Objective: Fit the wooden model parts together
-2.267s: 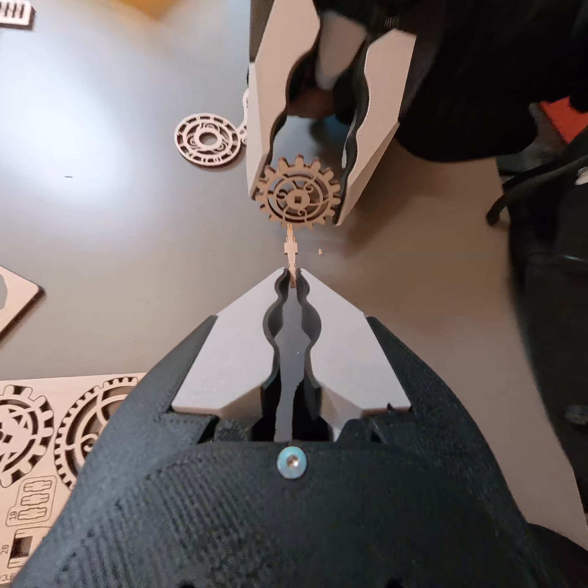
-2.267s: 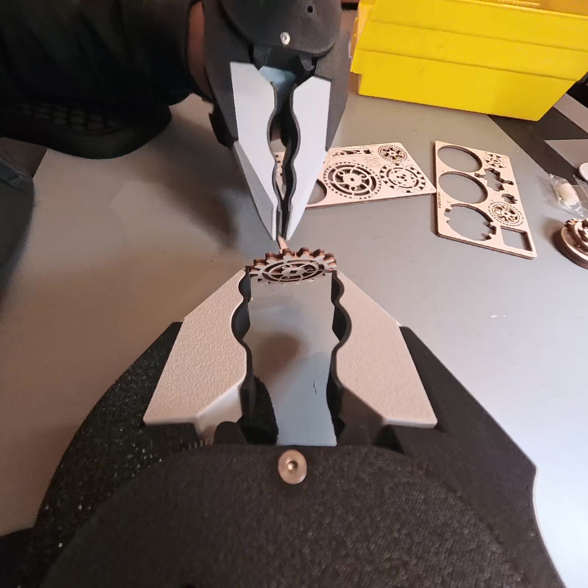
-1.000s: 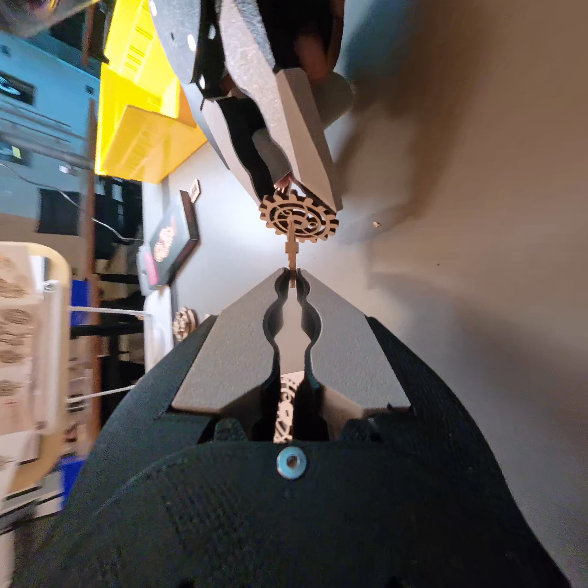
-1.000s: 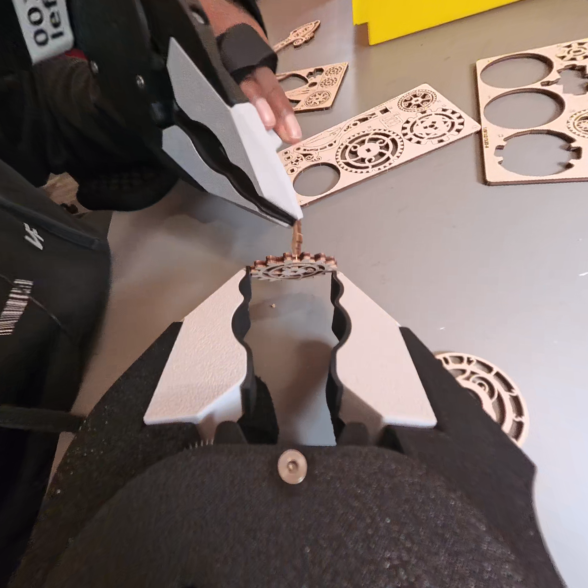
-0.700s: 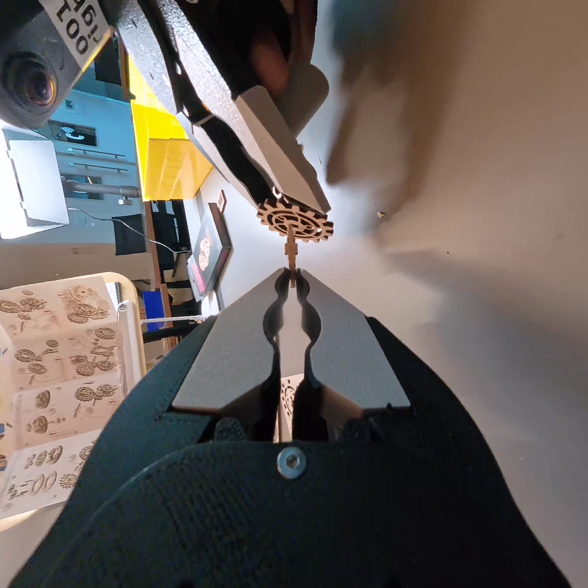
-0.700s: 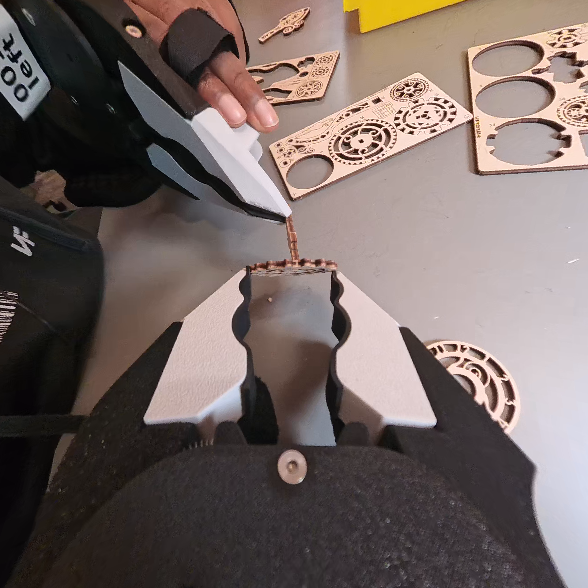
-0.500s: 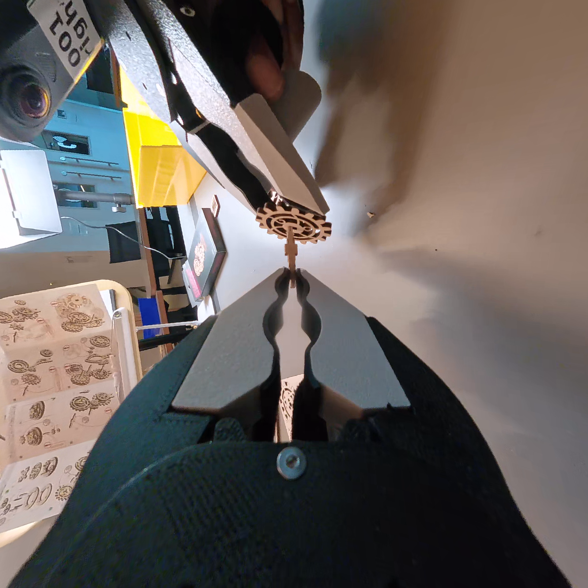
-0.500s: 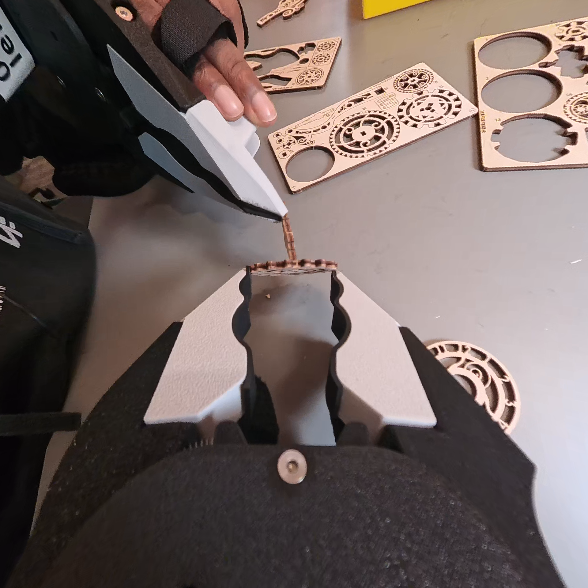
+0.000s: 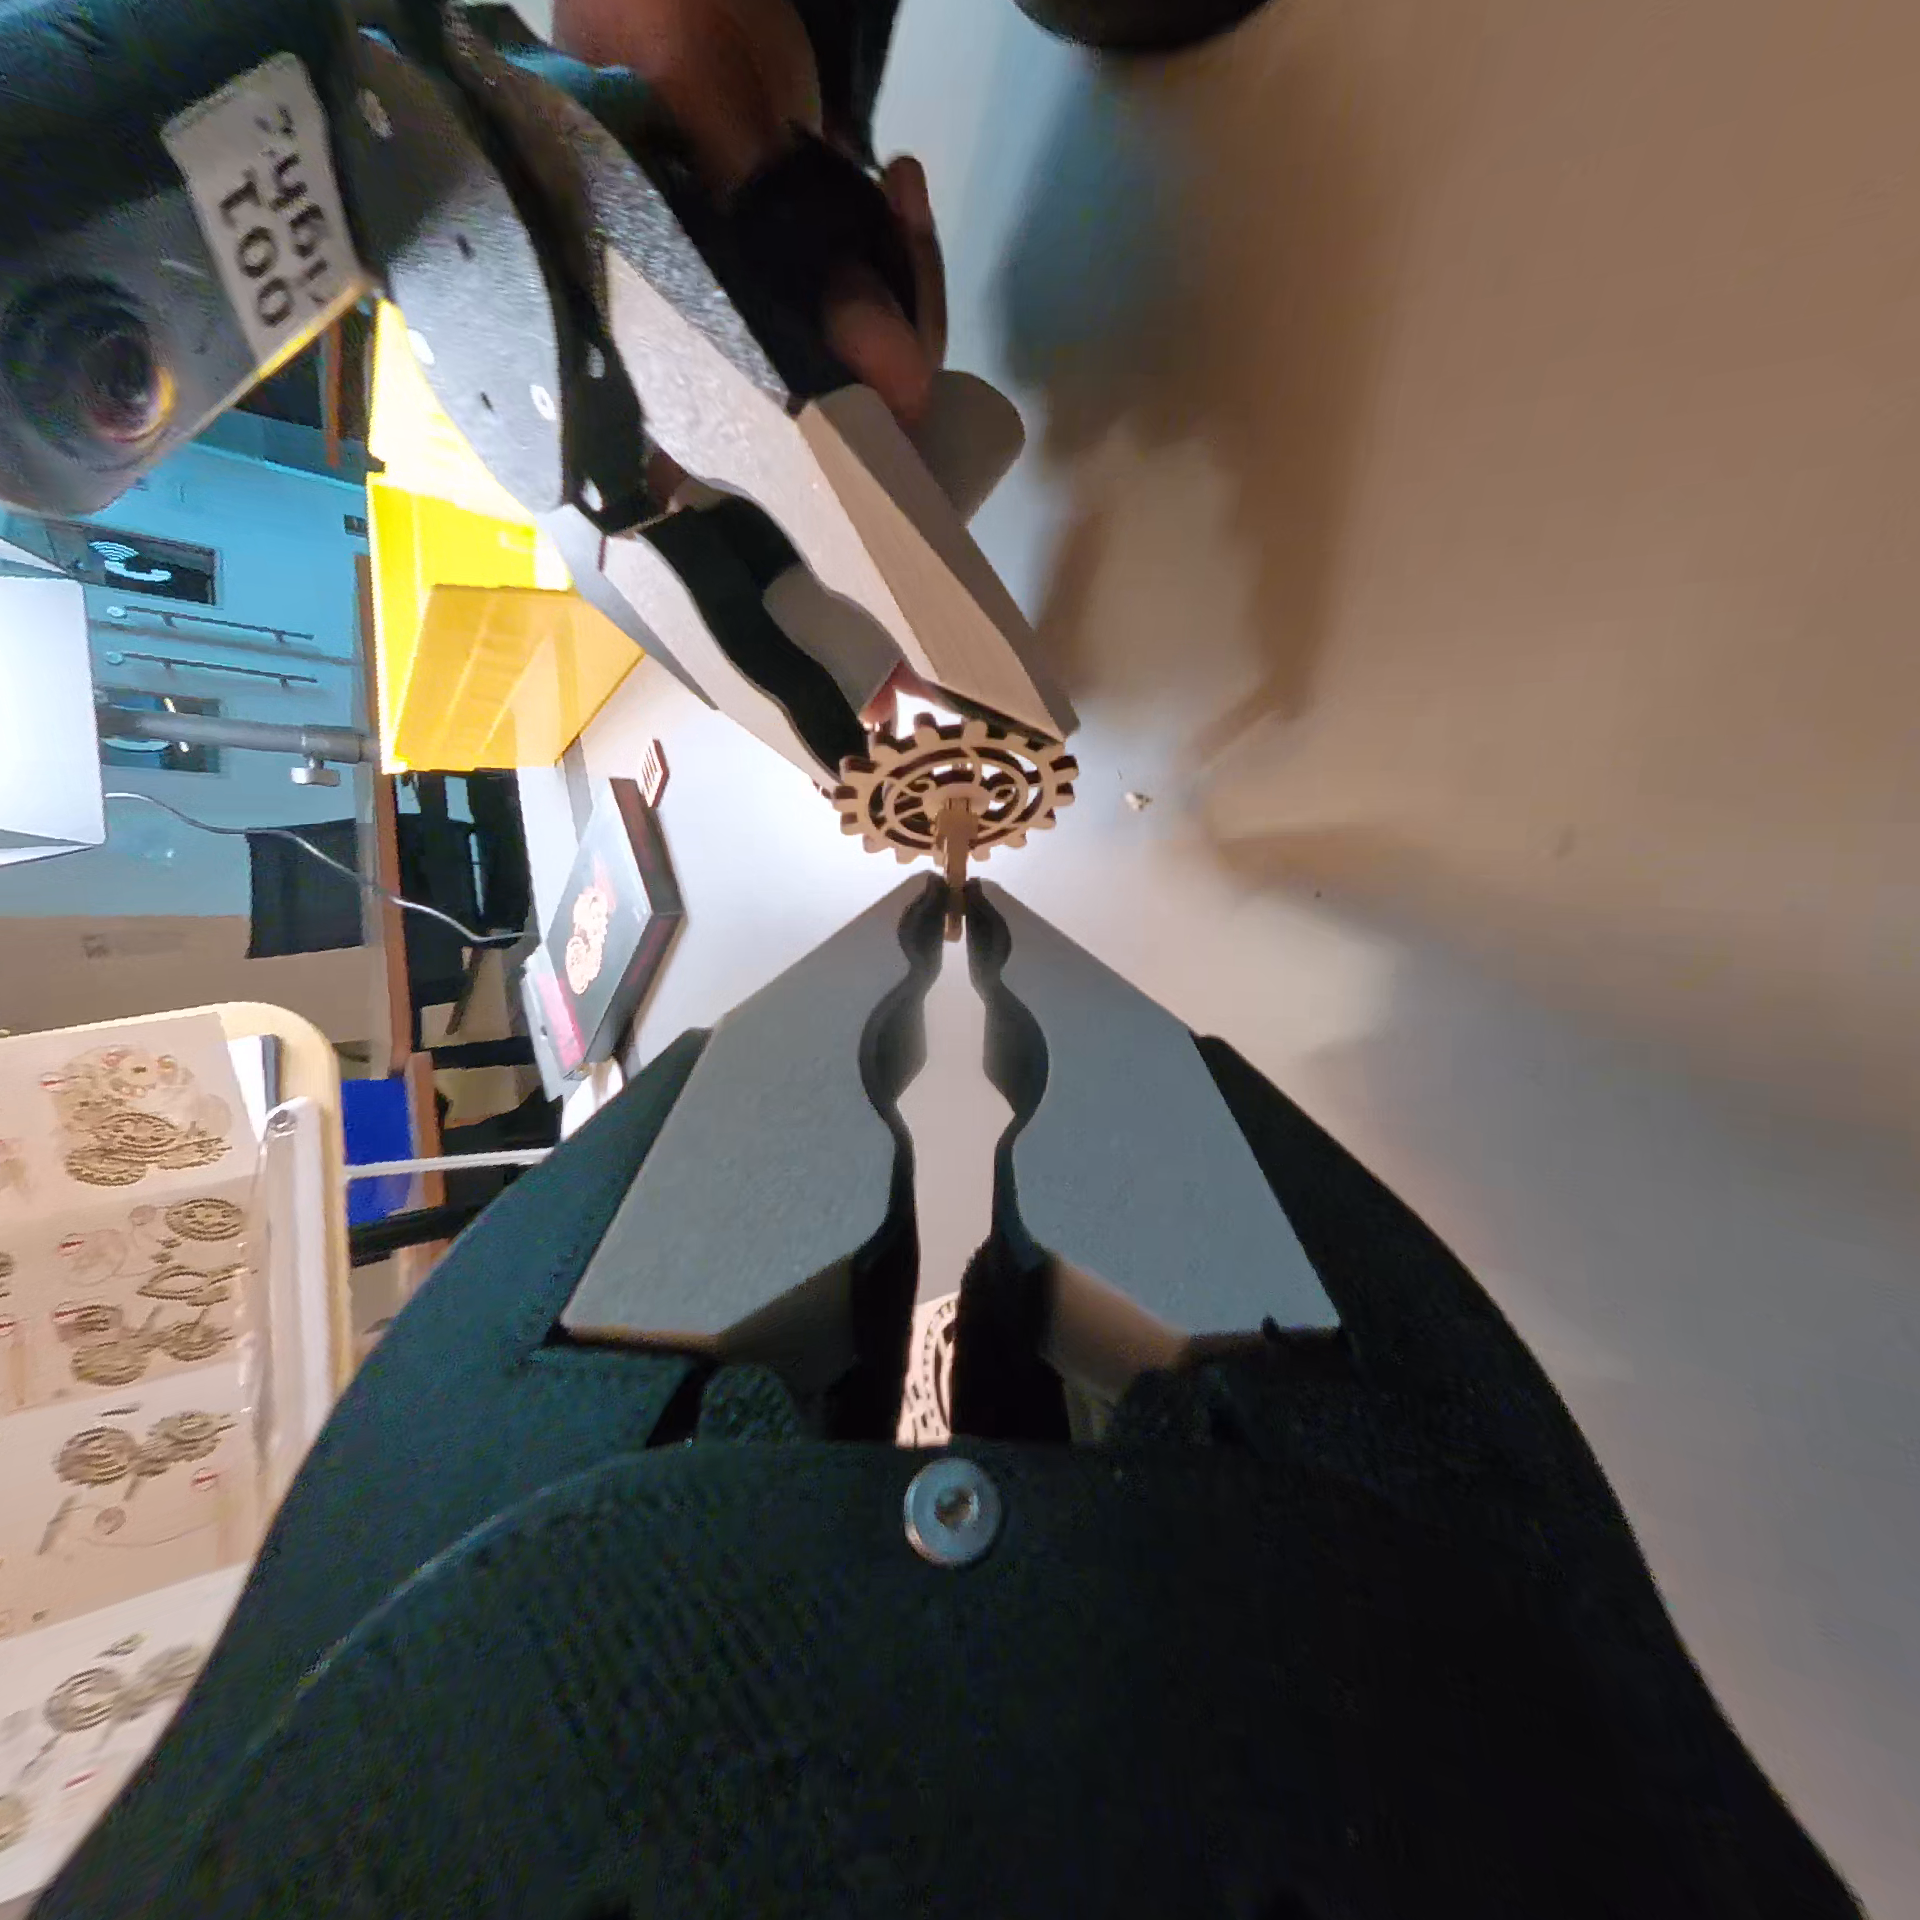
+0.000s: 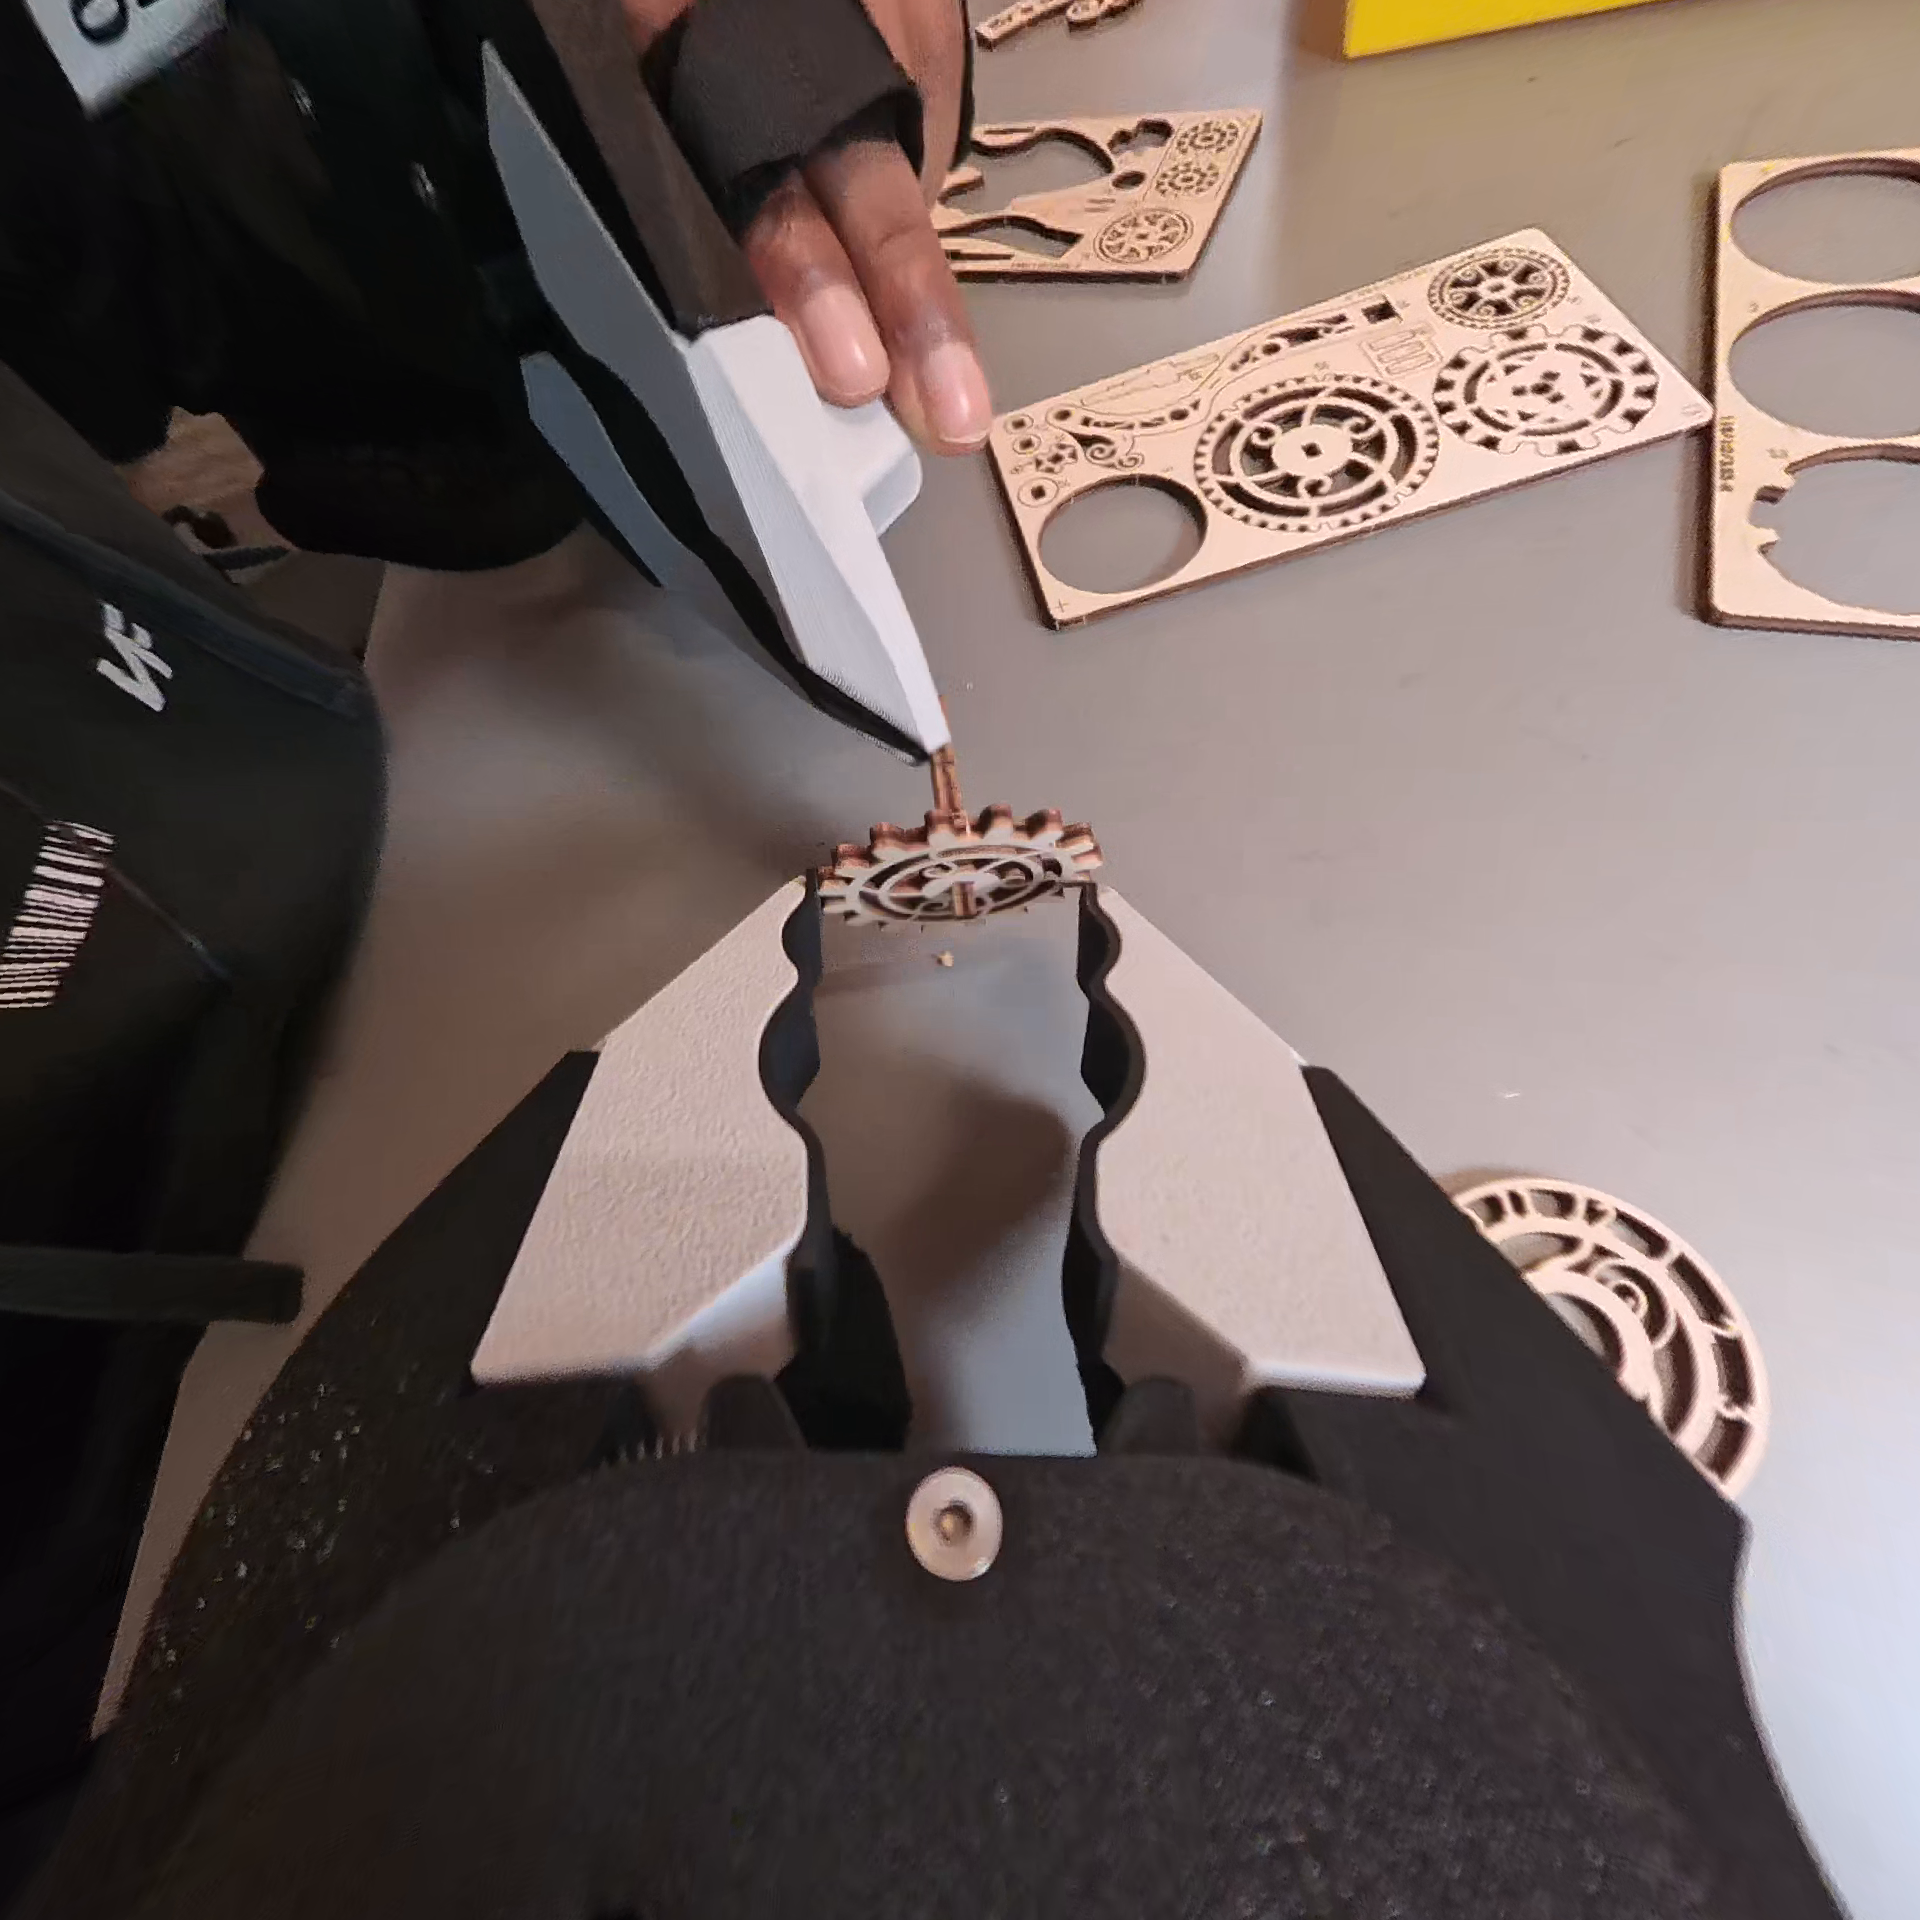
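Wooden gear (image 10: 958, 871) between right gripper (image 10: 954, 896) jaws, peg (image 10: 943, 781) through its centre.

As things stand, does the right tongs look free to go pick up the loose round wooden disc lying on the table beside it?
Probably not yet: the right tongs are shut on the wooden gear, with the left tongs' pin pushed into it. The disc itself lies uncovered on the table nearby.

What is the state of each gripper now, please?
Left gripper: shut on the wooden axle pin.
Right gripper: shut on the wooden gear, held by its rim.
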A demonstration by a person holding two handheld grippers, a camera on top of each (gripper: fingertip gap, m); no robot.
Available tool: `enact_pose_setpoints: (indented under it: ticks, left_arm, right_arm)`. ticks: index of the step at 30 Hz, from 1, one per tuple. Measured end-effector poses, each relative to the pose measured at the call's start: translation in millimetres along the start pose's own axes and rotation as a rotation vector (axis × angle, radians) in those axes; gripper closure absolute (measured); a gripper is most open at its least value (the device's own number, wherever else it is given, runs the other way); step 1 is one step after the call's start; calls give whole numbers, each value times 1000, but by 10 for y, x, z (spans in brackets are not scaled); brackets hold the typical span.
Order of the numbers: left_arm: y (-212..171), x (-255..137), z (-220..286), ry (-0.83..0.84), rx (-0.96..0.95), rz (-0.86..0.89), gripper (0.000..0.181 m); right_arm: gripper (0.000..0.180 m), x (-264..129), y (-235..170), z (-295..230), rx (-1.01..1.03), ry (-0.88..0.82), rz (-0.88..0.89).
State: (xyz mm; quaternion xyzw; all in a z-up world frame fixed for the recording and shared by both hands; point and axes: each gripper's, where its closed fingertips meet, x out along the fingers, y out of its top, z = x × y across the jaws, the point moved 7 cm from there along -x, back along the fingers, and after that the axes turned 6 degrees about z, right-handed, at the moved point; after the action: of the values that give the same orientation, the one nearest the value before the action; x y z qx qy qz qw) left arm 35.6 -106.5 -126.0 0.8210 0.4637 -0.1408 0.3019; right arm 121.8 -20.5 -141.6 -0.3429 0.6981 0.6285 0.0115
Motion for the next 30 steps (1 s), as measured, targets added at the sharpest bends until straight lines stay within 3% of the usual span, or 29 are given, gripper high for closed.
enact_pose_setpoints:
  ticks: [8,9,10,11,13,22,26,30]
  left_arm:
    - [-42,-61,-95,-5,-292,202,174]
    - [-61,-65,-114,-15,-367,245,172]
    - [-75,-74,-141,-35,-463,300,170]
    - [-98,-83,-176,-54,-563,343,158]
    - [-183,-100,-239,-77,-715,368,151]
    - [-404,-3,-206,-198,-1036,339,163]
    - [-380,55,-229,-212,-1174,414,177]
    - [-407,23,-286,-182,-1245,489,179]
  right_arm:
    - [133,-55,41,-15,56,57,81]
    - [134,-49,41,-16,58,58,85]
    - [154,-48,58,-4,56,41,108]
    - [154,-47,70,2,63,40,117]
    - [154,-51,63,10,50,32,111]
    - [154,-76,58,52,29,-30,127]
    - [153,-69,101,16,-19,-35,156]
    - [152,-75,150,-7,-90,-73,203]
